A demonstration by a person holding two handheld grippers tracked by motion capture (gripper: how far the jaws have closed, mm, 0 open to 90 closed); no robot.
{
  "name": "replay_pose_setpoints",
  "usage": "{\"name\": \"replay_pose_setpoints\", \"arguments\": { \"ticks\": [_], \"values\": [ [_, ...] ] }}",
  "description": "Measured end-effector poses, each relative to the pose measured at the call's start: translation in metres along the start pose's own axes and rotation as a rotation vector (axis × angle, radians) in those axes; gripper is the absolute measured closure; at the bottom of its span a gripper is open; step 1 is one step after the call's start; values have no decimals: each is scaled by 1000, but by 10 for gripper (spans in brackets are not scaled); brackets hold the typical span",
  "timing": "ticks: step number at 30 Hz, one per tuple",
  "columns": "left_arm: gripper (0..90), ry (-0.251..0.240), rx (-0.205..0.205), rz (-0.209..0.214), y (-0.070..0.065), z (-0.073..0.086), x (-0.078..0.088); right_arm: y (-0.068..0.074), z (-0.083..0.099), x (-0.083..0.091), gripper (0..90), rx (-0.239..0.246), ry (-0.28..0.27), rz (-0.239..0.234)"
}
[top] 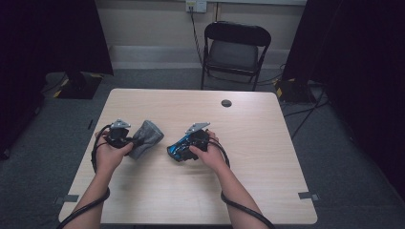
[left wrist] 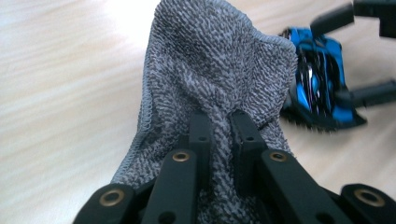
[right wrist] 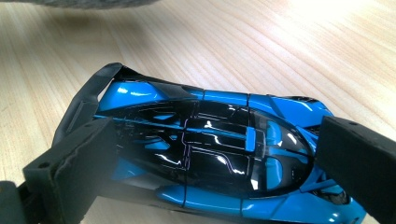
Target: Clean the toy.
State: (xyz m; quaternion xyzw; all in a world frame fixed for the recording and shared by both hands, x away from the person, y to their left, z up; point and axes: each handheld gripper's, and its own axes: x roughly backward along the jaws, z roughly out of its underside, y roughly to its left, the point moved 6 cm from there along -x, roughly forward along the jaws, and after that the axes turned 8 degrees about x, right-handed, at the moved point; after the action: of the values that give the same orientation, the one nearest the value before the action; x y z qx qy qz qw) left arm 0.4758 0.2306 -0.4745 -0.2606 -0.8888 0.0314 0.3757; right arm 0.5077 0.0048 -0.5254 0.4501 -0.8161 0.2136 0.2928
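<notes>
High view — two grippers over a wooden table [top: 267,157].
Left gripper [left wrist: 219,123] pinches a grey cloth [left wrist: 210,70]; right gripper [right wrist: 210,154] clamps a blue toy car [right wrist: 205,154] — just beside.

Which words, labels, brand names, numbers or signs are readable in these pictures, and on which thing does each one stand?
No readable text in any view.
Toy car: blue and black bodywork, no lettering or number visible.
Grey cloth: plain knit, no label visible.
Left gripper and right gripper: black jaws, no markings visible.
Wall socket: too small to tell whether it bears any text.
</notes>
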Motion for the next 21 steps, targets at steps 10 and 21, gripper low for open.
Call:
{"name": "replay_pose_setpoints", "arguments": {
  "ticks": [10,21],
  "values": [
    [812,8,-25,13,-11,-24,-42,0,1,0,0,1,-16,0],
    [810,9,-35,52,-31,-42,-87,0,1,0,0,3,-17,-2]
  ]
}}
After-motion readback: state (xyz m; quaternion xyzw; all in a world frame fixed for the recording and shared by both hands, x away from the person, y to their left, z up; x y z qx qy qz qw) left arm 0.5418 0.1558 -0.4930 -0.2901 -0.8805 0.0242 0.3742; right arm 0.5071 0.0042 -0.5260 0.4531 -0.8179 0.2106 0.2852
